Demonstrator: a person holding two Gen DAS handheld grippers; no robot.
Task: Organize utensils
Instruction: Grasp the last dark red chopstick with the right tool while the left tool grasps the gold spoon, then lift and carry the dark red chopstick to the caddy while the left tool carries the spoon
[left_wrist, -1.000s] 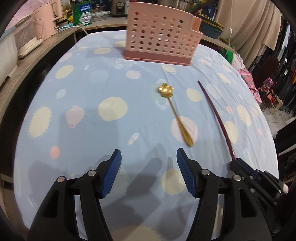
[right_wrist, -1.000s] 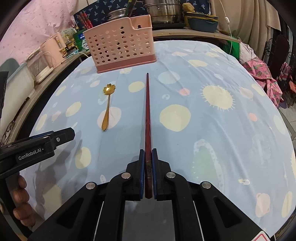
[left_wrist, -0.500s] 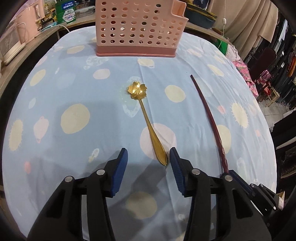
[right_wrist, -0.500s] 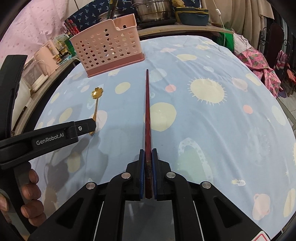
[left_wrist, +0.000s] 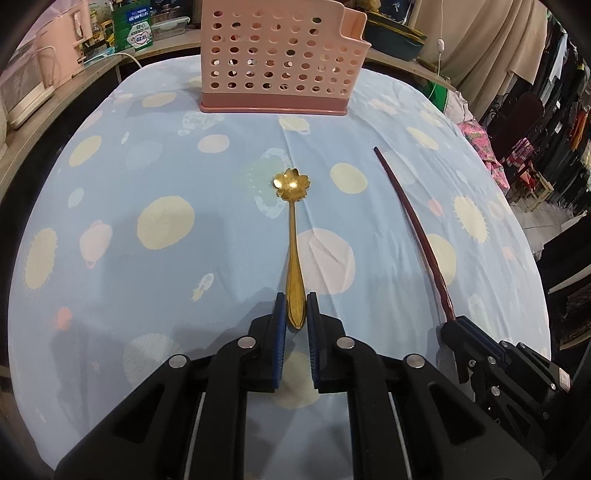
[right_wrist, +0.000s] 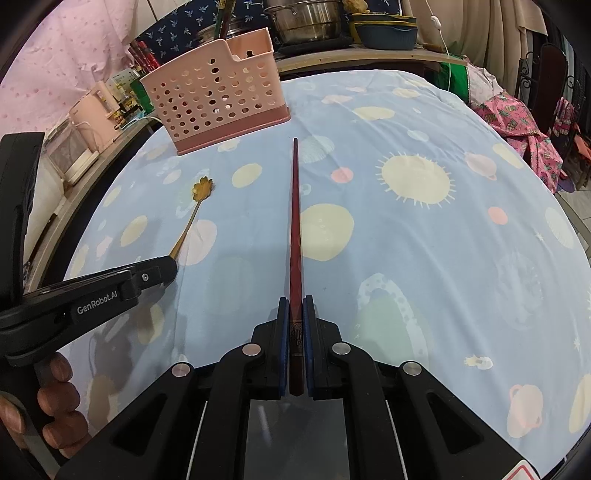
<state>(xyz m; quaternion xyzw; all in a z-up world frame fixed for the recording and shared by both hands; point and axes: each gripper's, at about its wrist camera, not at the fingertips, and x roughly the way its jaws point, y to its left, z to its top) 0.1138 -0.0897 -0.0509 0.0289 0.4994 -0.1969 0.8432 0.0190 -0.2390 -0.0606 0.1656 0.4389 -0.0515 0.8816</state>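
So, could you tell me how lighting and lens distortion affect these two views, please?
Left wrist view: fisheye bends the chopstick into a curve; the spoon bowl shows small glare spots; soft shadows lie by the left gripper. Right wrist view: the chopstick reads straight, table edges bow, corners go black.

right tongs (right_wrist: 295, 314) clamped on the thick end of dark red chopsticks (right_wrist: 294, 221) pointing straight ahead | pink perforated caddy (right_wrist: 221, 96) ahead-left, beyond the tips | gold flower spoon (right_wrist: 192, 214) left of chopsticks, handle end at left tongs (right_wrist: 162, 271) | counter (right_wrist: 424, 258) under blue planet-print cloth
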